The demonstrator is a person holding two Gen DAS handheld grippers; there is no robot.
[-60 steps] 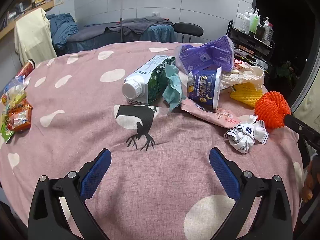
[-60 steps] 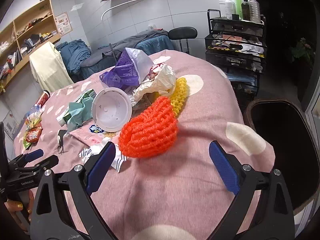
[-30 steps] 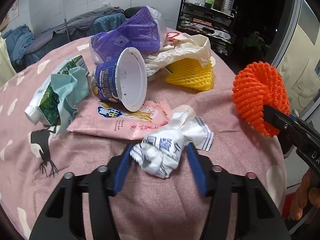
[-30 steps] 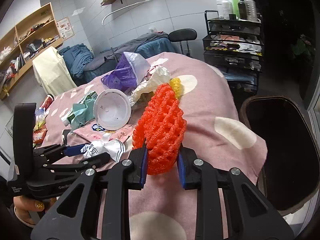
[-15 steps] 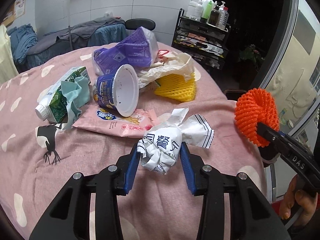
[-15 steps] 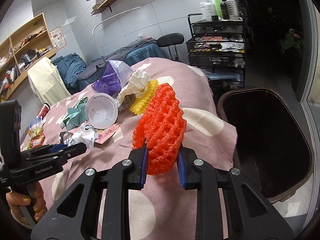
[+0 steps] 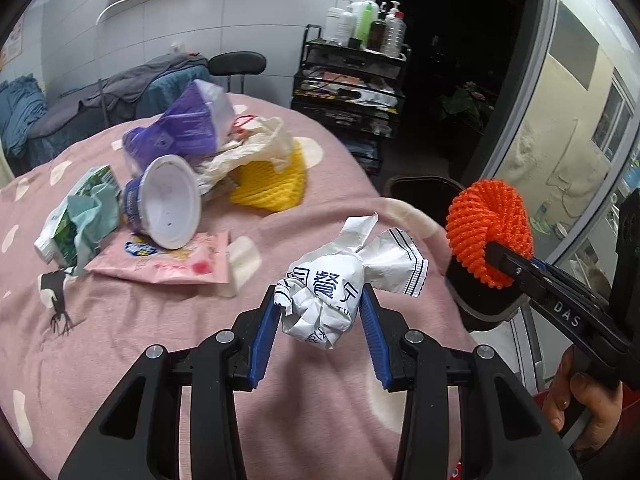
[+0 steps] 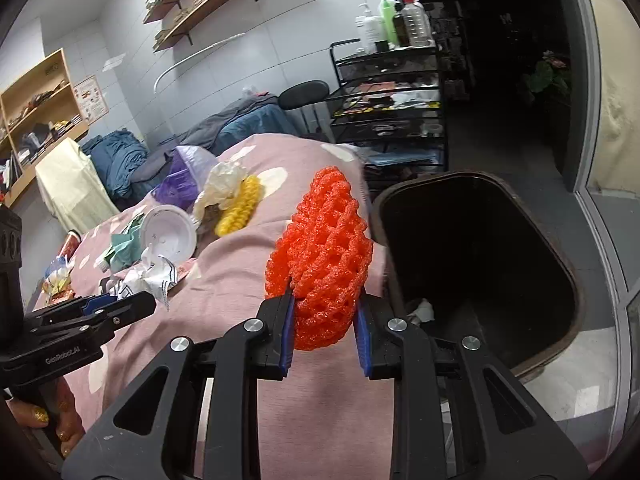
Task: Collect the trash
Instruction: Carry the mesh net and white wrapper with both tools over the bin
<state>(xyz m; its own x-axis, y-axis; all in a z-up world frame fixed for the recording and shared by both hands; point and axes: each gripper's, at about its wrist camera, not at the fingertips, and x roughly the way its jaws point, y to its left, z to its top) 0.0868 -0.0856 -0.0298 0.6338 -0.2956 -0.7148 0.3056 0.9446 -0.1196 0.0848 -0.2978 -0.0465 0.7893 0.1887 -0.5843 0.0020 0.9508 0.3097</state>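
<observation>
A round table under a pink patterned cloth point(image 7: 132, 320) stands in a white-tiled room, with a black wire cart point(image 8: 392, 92) of bottles behind it. The landmark is the dark trash bin point(image 8: 560, 272), which stands on the floor at the table's edge.

Left gripper point(image 7: 320, 314): its jaws closed a little further within the last second, and its blue pads now clamp a crumpled white wrapper point(image 7: 324, 296) with blue print, held above the cloth on the table side of the bin.

Right gripper point(image 8: 324, 320): clenched on an orange foam net point(image 8: 320, 256), which is held at the table's edge just beside the bin's rim.

Still on the table, farther from the bin than both held items:
- yellow foam net point(image 7: 268, 184)
- white cup point(image 7: 168, 208) lying on its side
- pink flat packet point(image 7: 168, 264) under the cup
- purple bag point(image 7: 184, 128)
- cream plastic bag point(image 7: 248, 148)
- green carton point(image 7: 76, 216)

View differences: the right wrist view looks into the bin and shows a pale scrap point(image 8: 422, 308) at its bottom; the left wrist view shows only a part of the bin's rim behind the table's edge. The left wrist view shows the wrapper's print and the pink packet clearly; in the right wrist view the wrapper is a small white shape. Each view shows the hand point(image 7: 580, 392) on the other gripper's handle.
</observation>
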